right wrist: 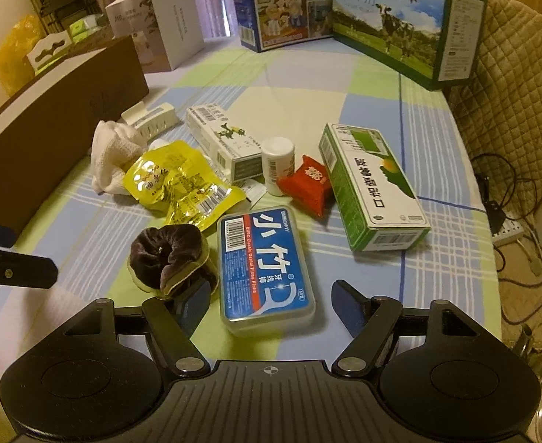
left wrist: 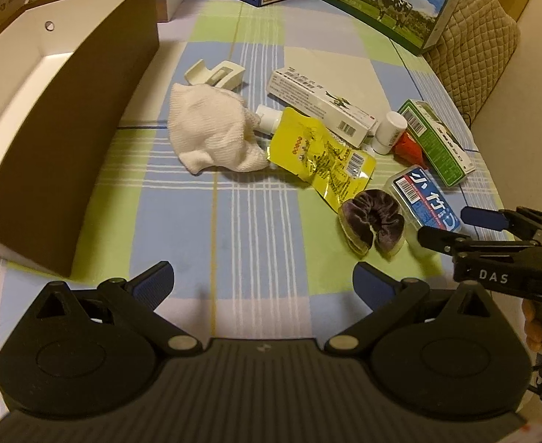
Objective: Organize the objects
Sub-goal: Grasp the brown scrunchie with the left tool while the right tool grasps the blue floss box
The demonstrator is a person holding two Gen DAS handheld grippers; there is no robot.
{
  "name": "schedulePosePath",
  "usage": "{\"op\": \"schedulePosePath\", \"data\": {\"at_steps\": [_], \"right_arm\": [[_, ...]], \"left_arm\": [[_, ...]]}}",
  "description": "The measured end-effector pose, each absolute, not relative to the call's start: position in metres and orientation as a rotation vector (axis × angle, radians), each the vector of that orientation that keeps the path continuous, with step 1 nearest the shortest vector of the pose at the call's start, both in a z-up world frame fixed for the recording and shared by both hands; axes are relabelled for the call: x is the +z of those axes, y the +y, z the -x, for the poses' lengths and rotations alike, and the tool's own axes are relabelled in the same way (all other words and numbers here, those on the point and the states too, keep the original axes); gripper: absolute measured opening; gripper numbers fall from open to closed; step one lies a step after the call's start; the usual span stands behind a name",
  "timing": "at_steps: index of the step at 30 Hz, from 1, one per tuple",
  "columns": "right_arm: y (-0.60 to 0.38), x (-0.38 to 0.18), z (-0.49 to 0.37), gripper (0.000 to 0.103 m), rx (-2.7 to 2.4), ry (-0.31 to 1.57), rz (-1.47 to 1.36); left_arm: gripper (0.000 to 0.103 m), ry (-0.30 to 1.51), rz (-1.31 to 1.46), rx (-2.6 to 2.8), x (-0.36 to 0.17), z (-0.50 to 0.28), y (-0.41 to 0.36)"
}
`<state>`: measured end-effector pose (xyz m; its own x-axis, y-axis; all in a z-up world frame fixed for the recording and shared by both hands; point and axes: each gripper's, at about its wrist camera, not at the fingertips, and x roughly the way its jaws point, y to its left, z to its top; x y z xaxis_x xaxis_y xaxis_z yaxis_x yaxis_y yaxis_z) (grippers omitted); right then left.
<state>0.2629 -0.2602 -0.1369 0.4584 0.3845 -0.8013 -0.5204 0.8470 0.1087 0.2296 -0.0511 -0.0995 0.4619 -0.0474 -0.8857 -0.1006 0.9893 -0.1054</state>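
Observation:
Small items lie on a plaid tablecloth: a blue floss-pick box [right wrist: 265, 265], a dark velvet scrunchie [right wrist: 169, 254], a yellow pouch [right wrist: 182, 181], a white cloth [left wrist: 212, 133], a white carton [left wrist: 319, 105], a white bottle [right wrist: 277, 164], a red packet [right wrist: 308, 184], a green-white box [right wrist: 370, 184] and a white clip holder [left wrist: 217, 74]. My right gripper [right wrist: 271, 308] is open, its fingers either side of the floss box's near end; it also shows in the left wrist view [left wrist: 452, 227]. My left gripper [left wrist: 261, 288] is open and empty above bare cloth.
A brown open box with white inside [left wrist: 68, 118] stands at the left. Large milk cartons [right wrist: 400, 18] and a white box [right wrist: 160, 22] stand at the back. A quilted chair [right wrist: 511, 92] and cables [right wrist: 503, 203] are at the right edge.

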Motion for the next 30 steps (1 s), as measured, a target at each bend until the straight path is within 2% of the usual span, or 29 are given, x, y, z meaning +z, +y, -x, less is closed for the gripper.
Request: {"op": "schedulePosePath", "data": {"at_steps": [2,11,23,26,27,29,30], "right_arm": [[-0.258,-0.140,-0.263,0.054,0.577,0.947,0.176],[-0.283,-0.136,-0.248,0.054,0.505,0.969,0.135],[-0.327,-0.126,-0.231,0.054,0.382,1.005,0.032],[-0.331,-0.124,-0.231,0.054,0.386,1.013,0.012],[-0.332,-0.124,-0.230,0.054,0.388,1.014,0.010],[-0.332,-0.124,-0.230,0.054,0.395,1.016,0.013],[-0.332,-0.123,-0.230,0.054,0.396,1.011,0.015]], "left_arm": [[0.102,1.096,0.150,0.023,-0.102,-0.234,-0.054],[0.100,1.096,0.132,-0.075,-0.112,-0.253,-0.080],[0.087,1.064,0.075,-0.210,-0.135,-0.284,-0.122],[0.076,1.063,0.057,-0.203,-0.143,-0.291,-0.127],[0.069,1.063,0.056,-0.202,-0.144,-0.292,-0.129],[0.061,1.065,0.063,-0.204,-0.147,-0.294,-0.129],[0.051,1.061,0.066,-0.204,-0.148,-0.293,-0.129]]}}
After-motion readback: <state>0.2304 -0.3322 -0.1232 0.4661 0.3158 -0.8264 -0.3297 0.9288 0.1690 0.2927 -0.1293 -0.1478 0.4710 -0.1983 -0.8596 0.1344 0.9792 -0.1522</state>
